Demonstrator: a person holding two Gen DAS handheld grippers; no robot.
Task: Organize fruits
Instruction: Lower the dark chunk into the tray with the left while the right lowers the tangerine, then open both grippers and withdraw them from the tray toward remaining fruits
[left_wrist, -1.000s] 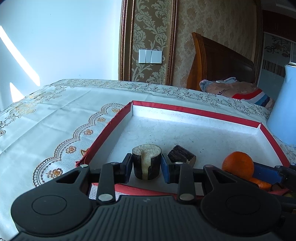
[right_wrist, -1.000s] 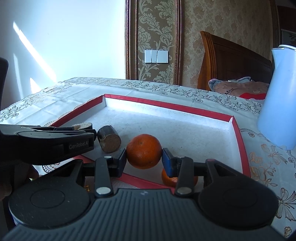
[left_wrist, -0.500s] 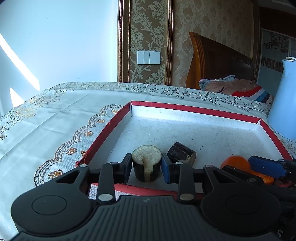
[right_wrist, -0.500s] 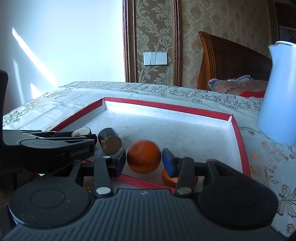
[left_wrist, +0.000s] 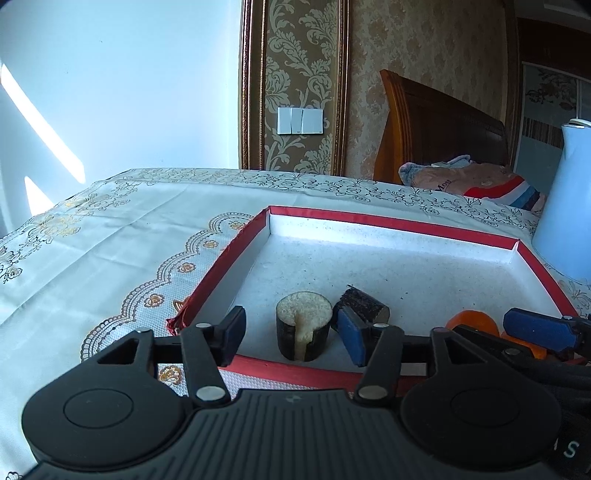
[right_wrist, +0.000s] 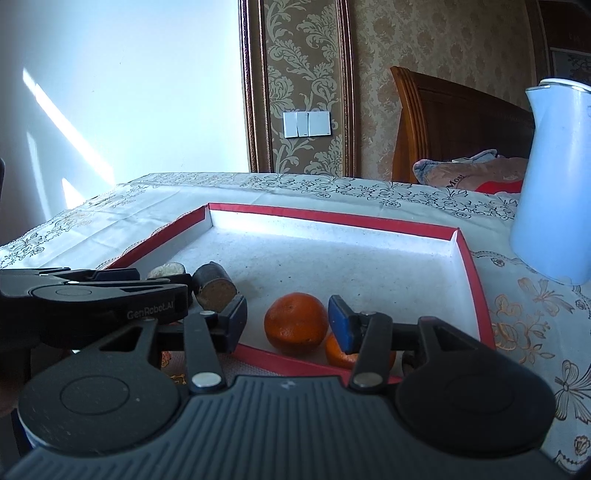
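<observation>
In the left wrist view we see the left gripper (left_wrist: 291, 334) with its jaws spread wide, a clear gap on either side of the upright cane piece (left_wrist: 303, 325) that stands between them on the floor of the red-rimmed tray (left_wrist: 388, 221), just inside the tray's near rim; the pads touch nothing. Its pale cut face points up, so its long axis is vertical and lies square to the line between the two fingers. Just beyond the right-hand finger a second dark cane piece (left_wrist: 364, 304) lies on its side, also near the tray's near rim. In the right wrist view the right gripper (right_wrist: 286, 321) is likewise spread, with the orange (right_wrist: 296, 324) resting on the tray floor between the fingers and free of both pads; a second orange (right_wrist: 341, 354) sits behind the right-hand finger, close to the tray's near rim, and we cannot tell whether it is inside the tray. A white jug (right_wrist: 554, 177) stands on the tablecloth (left_wrist: 110, 229) just off the tray's right rim. We judge both fruits placed and let go; each gripper is nearest its own fruit, straight ahead, so a plain pull back toward the near rim should clear them, provided the fingers do not clip the upright cane piece.
</observation>
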